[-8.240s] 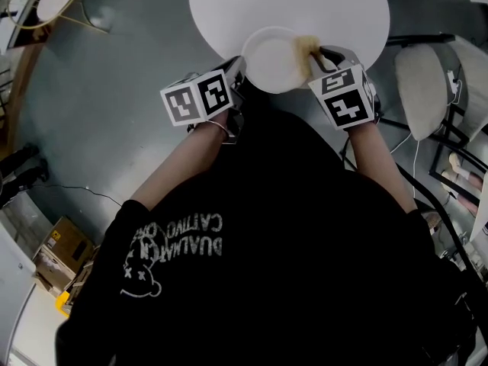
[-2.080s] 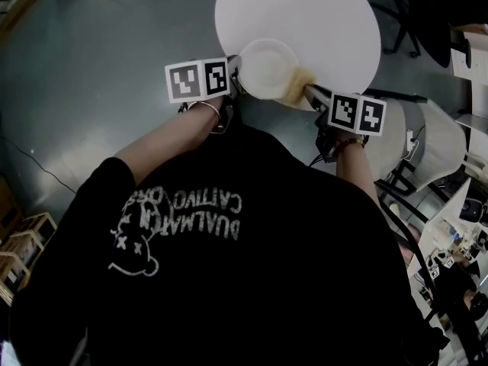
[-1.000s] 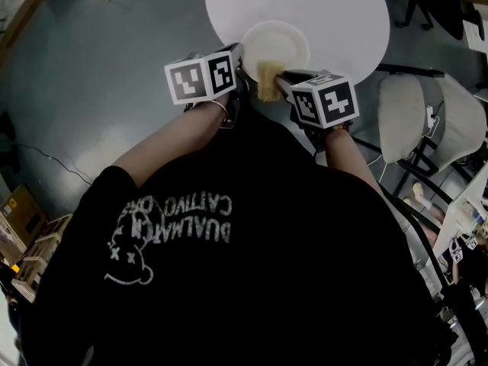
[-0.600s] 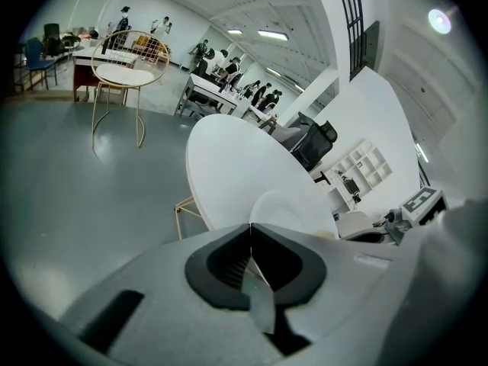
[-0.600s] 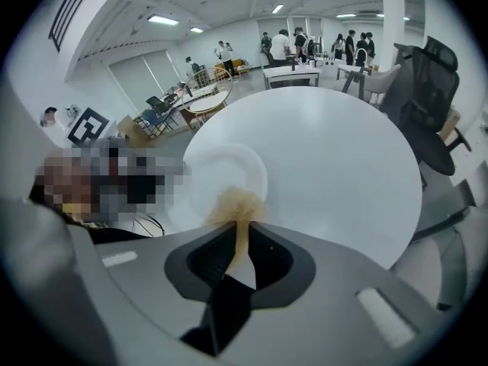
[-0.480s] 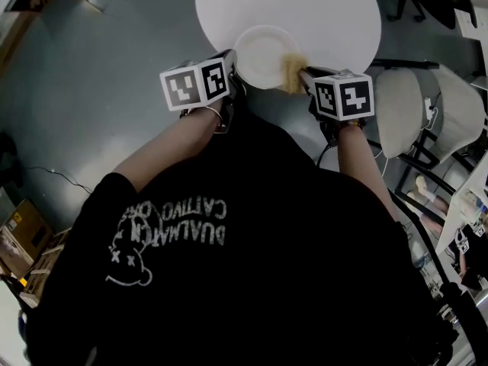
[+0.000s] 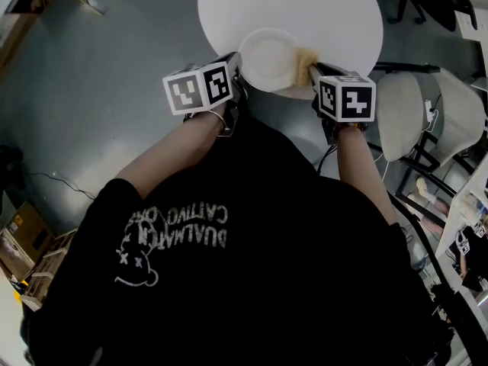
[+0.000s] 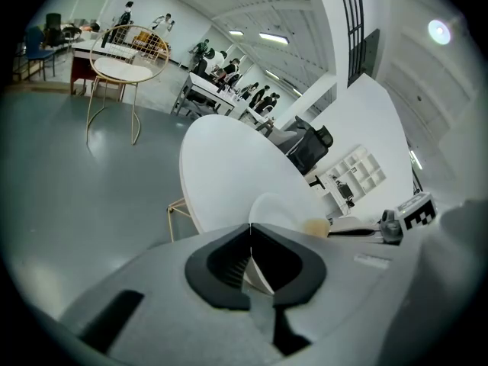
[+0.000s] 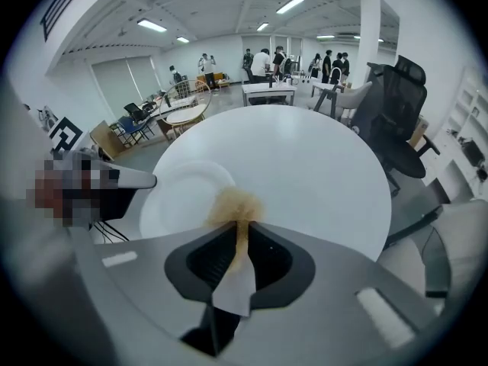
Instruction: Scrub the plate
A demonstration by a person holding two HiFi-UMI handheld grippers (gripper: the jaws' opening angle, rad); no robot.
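A white plate [image 7: 267, 56] lies at the near edge of the round white table [image 7: 305, 6]. My left gripper [image 7: 238, 71] is shut on the plate's left rim; in the left gripper view the plate's edge [image 8: 258, 271] runs between the closed jaws of my left gripper [image 8: 250, 226]. My right gripper [image 7: 313, 69] is shut on a tan scrubbing pad [image 7: 305, 56], which rests at the plate's right rim. In the right gripper view the pad [image 9: 235, 203] sticks out past my right gripper [image 9: 240, 223] over the edge of the plate [image 9: 179, 197].
Two pale padded chairs [image 7: 412, 105] stand close on the right of the table. Cardboard boxes [image 7: 27, 235] sit on the grey floor at lower left. A black office chair [image 9: 396, 97] stands beyond the table, and a wire-frame table [image 8: 126, 67] further off. People stand in the background.
My right gripper has carried the pad from the plate's near rim over to its right rim. The left gripper has kept its hold on the plate.
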